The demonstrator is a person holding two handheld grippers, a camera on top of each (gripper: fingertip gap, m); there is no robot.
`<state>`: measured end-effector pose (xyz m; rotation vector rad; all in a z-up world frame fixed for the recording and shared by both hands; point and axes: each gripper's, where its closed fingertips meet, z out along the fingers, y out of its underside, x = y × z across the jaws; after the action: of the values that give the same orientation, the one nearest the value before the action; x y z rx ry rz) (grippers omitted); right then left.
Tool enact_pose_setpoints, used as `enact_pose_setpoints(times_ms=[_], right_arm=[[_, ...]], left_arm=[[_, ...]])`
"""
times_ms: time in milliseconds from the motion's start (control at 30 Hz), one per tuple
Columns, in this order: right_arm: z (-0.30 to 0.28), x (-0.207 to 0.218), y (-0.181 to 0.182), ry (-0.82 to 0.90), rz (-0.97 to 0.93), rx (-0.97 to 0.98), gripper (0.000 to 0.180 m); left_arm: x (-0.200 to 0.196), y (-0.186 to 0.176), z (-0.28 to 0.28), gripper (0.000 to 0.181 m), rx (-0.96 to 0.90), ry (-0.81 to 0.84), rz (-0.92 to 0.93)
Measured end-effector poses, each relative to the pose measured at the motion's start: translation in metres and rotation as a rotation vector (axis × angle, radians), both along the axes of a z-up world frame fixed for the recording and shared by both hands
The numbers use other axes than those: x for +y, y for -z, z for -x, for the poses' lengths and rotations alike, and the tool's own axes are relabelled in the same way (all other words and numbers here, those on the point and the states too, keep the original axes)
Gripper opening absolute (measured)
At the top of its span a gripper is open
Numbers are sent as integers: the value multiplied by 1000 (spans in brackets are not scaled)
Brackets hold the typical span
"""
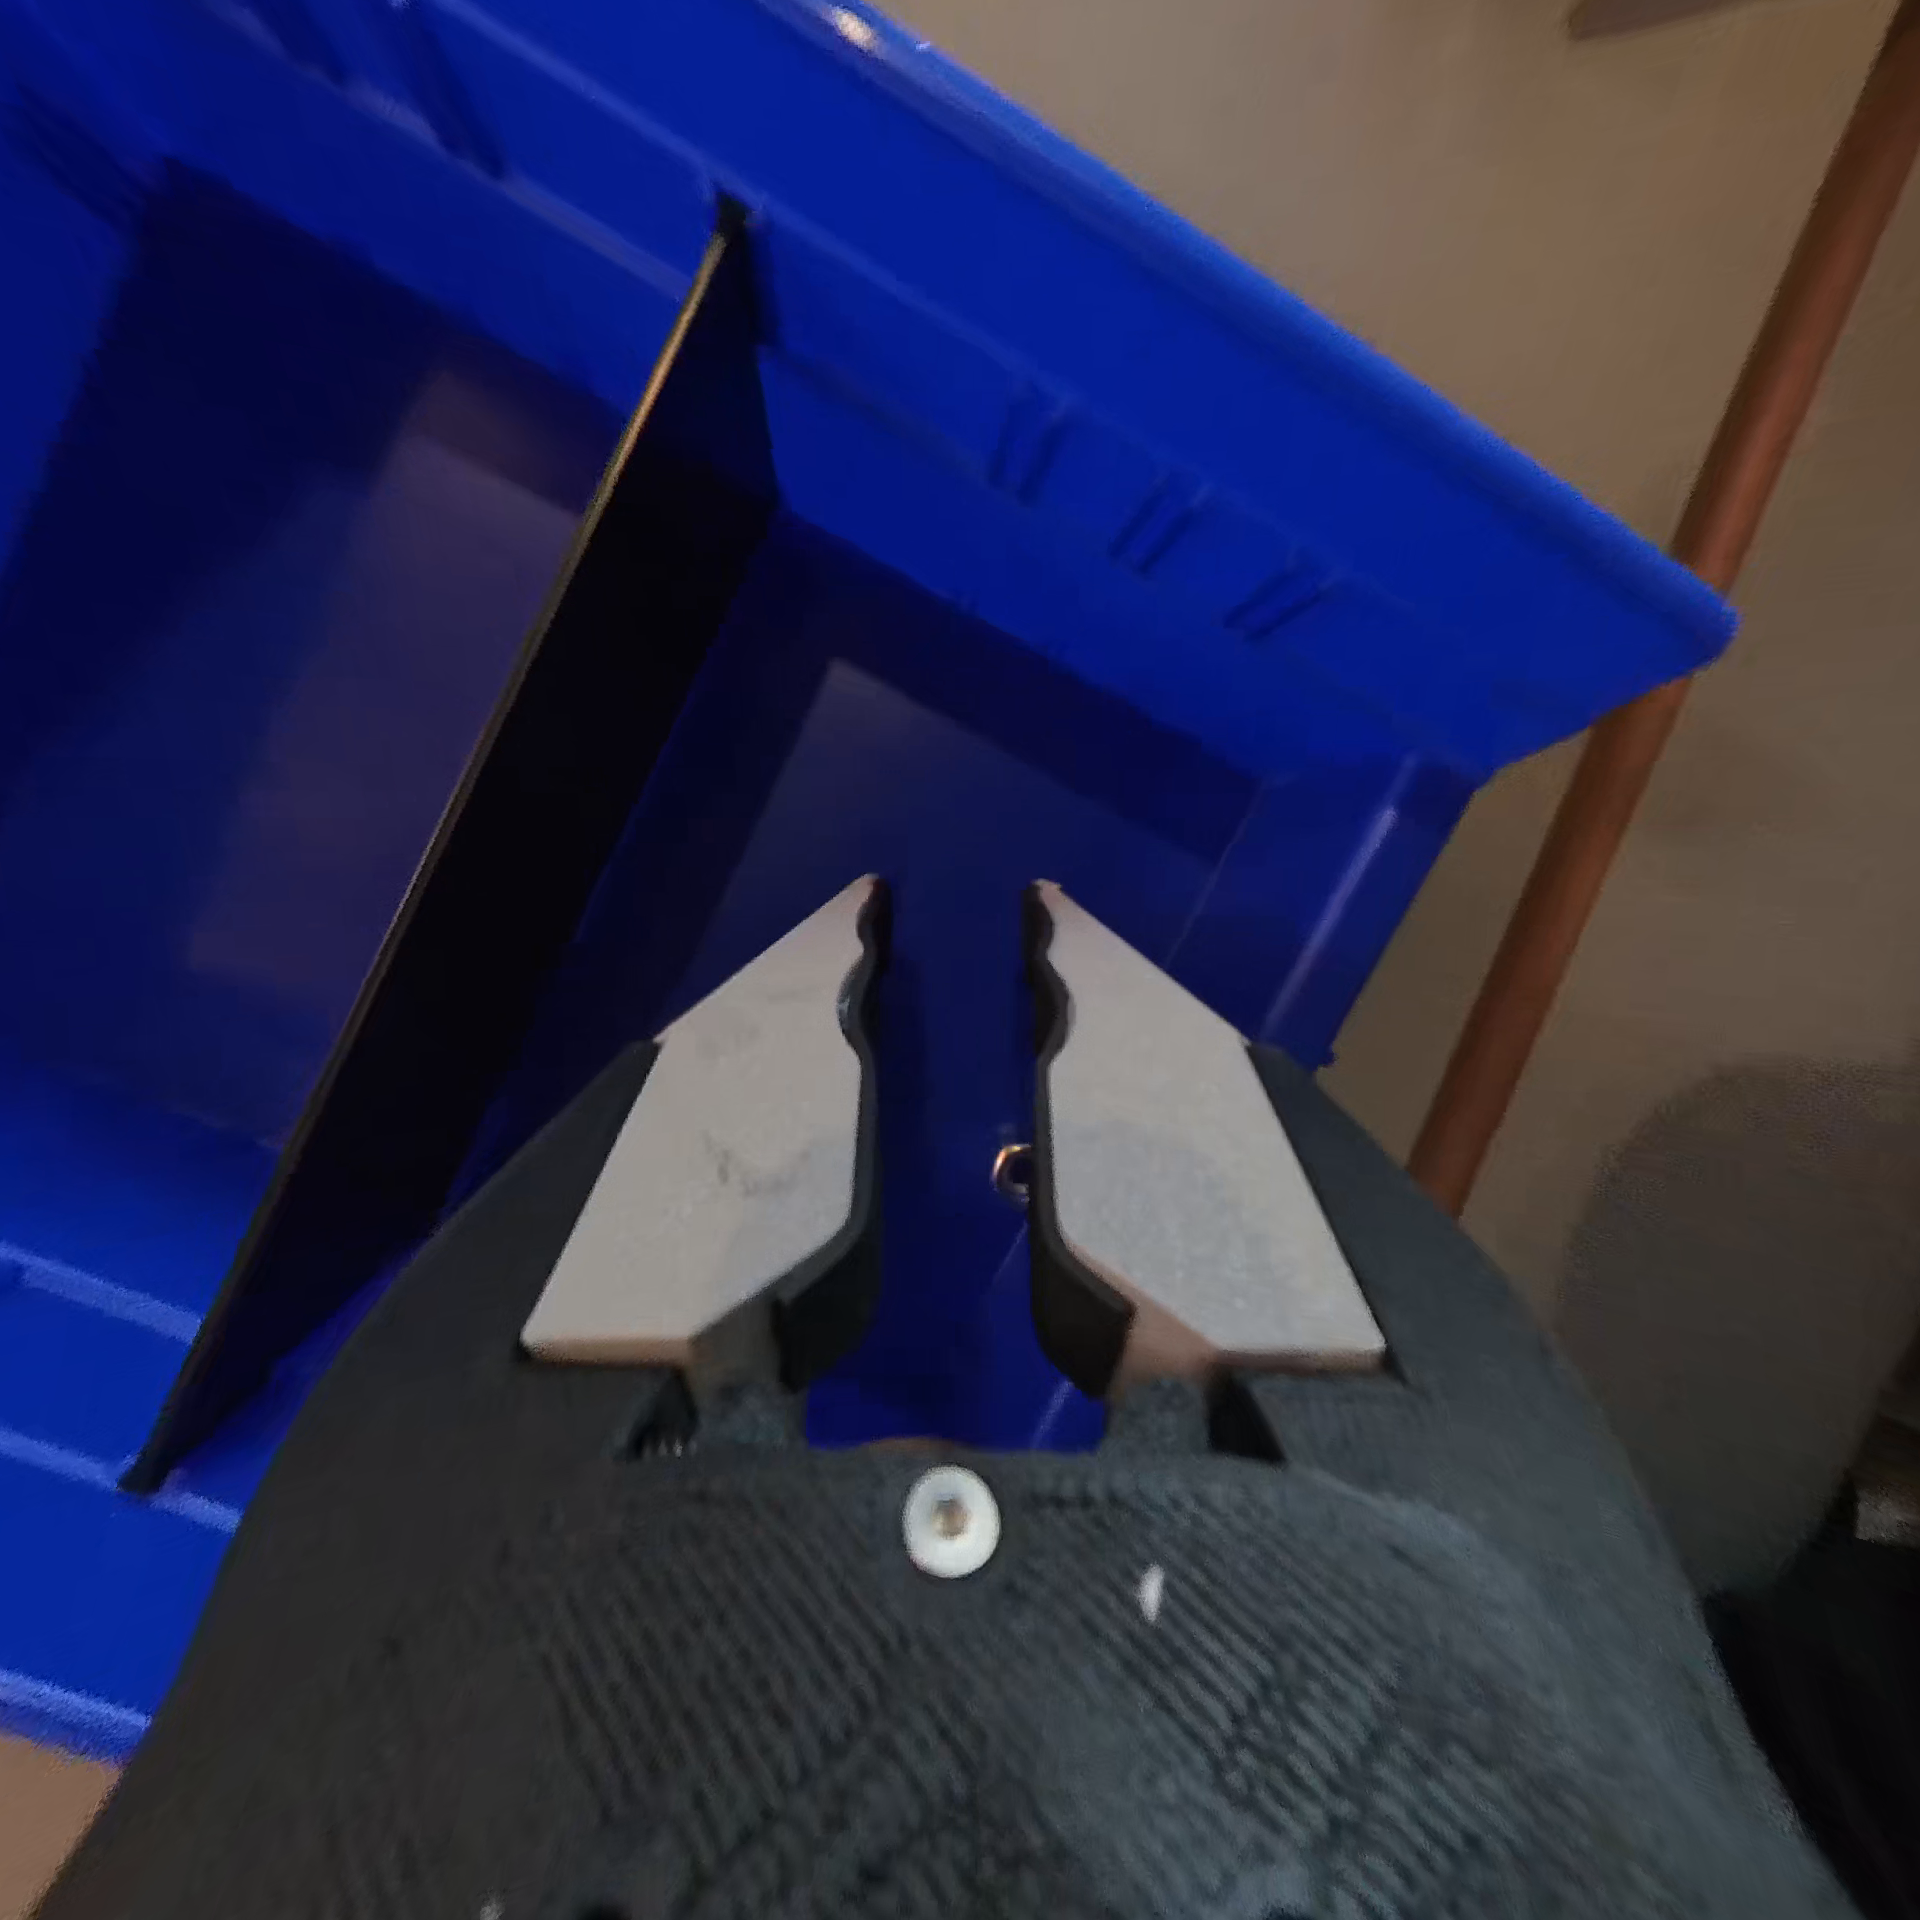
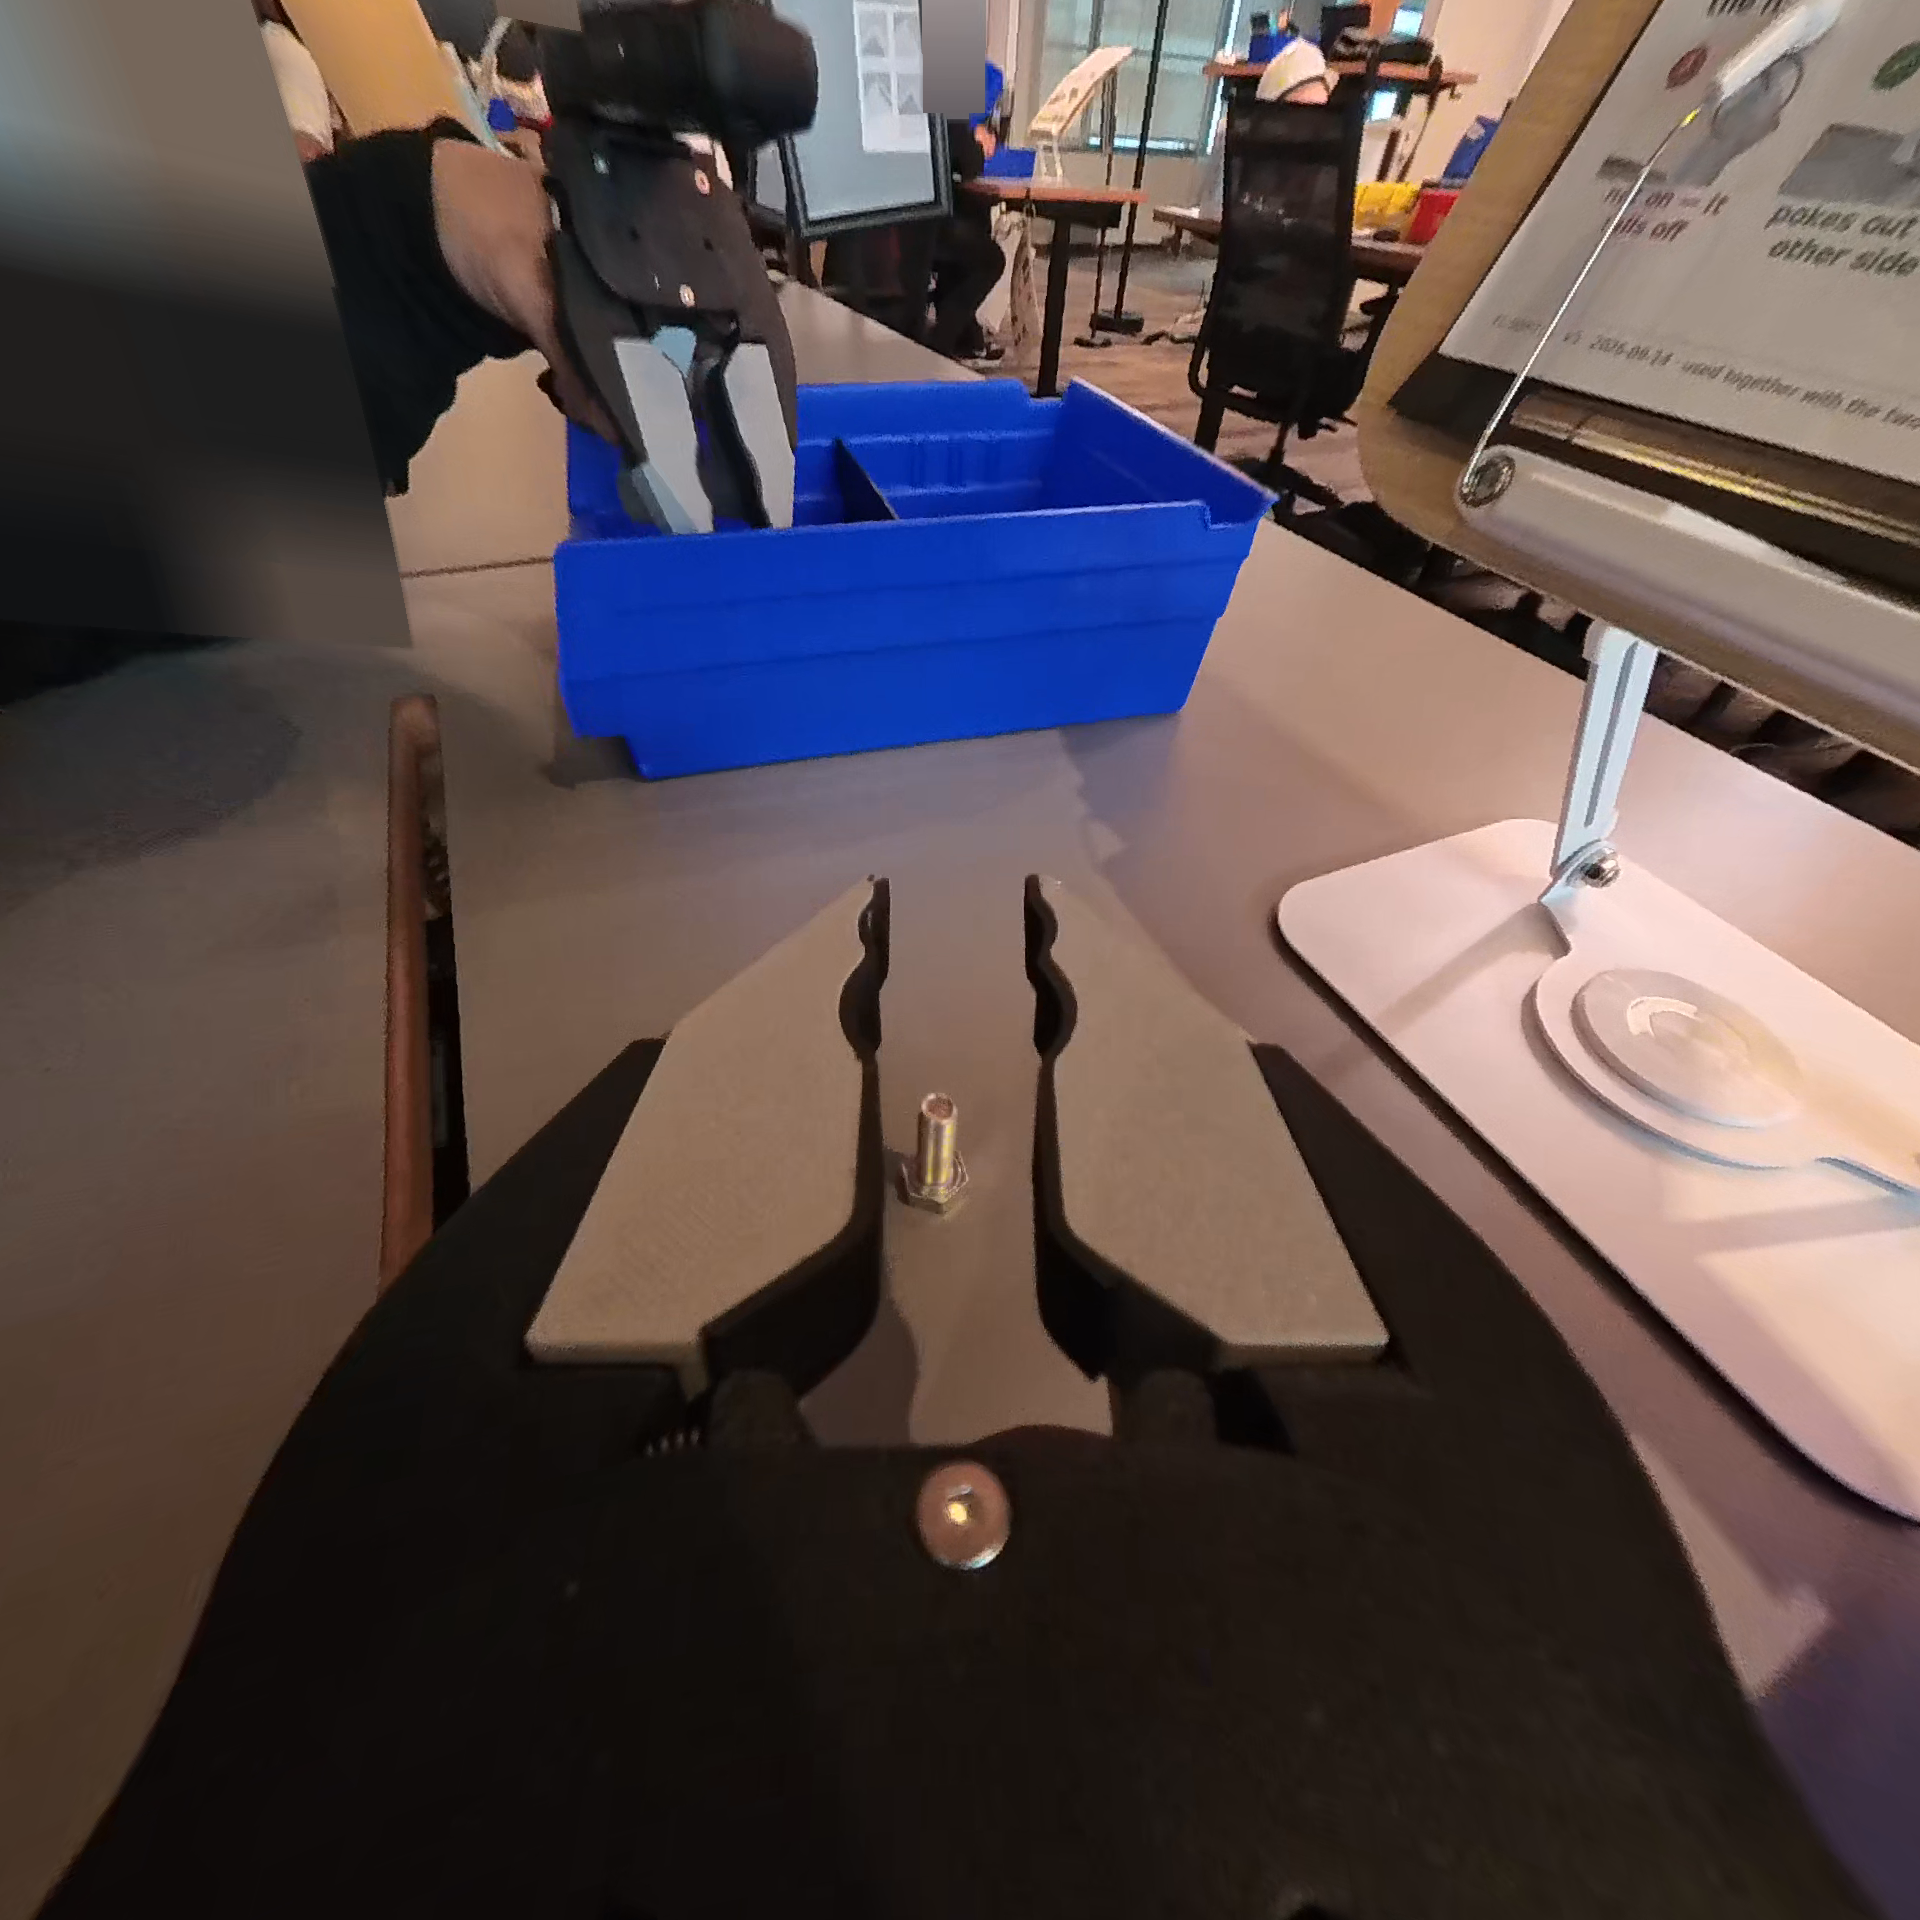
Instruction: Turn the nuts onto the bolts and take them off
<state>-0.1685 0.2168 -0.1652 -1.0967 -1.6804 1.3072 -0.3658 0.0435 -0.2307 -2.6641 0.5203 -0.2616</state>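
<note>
A: Reaching into the bin (image 1: 1351, 540), your left gripper (image 1: 956, 899) is agape, empty; a small nut (image 1: 1010, 1162) lies below.
B: Straddle it squarely. The right gripper (image 2: 956, 899), parted too, flanks the upright bolt (image 2: 935, 1153) without touching it.

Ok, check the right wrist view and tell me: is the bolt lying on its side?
No, the bolt stands upright on its hex head on the table, between the open fingers of the right gripper.

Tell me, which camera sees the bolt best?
The right wrist view: the bolt stands upright on the table, between the open jaws of the right gripper. The left wrist view shows no bolt, only the blue bin.
</note>
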Motion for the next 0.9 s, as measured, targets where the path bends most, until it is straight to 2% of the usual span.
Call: enact_pose_setpoints(times_ms=[233, 433, 600, 833, 900], right_arm=[[-6, -13, -12, -55, 32, 30, 23], [-8, -18, -16, -57, -2, 41, 23], [-10, -21, -19, -64, -3, 51, 22], [-11, -20, -20, -71, 16, 54, 22], [-11, -20, -22, -72, 25, 60, 22]], left_arm=[[-7, 6, 7, 22, 64, -30, 65], [-30, -9, 18, 22, 143, -64, 85], [-60, 8, 25, 26, 204, -22, 223], [-71, 35, 29, 26, 225, -1, 374], [-70, 35, 29, 26, 228, -6, 368]])
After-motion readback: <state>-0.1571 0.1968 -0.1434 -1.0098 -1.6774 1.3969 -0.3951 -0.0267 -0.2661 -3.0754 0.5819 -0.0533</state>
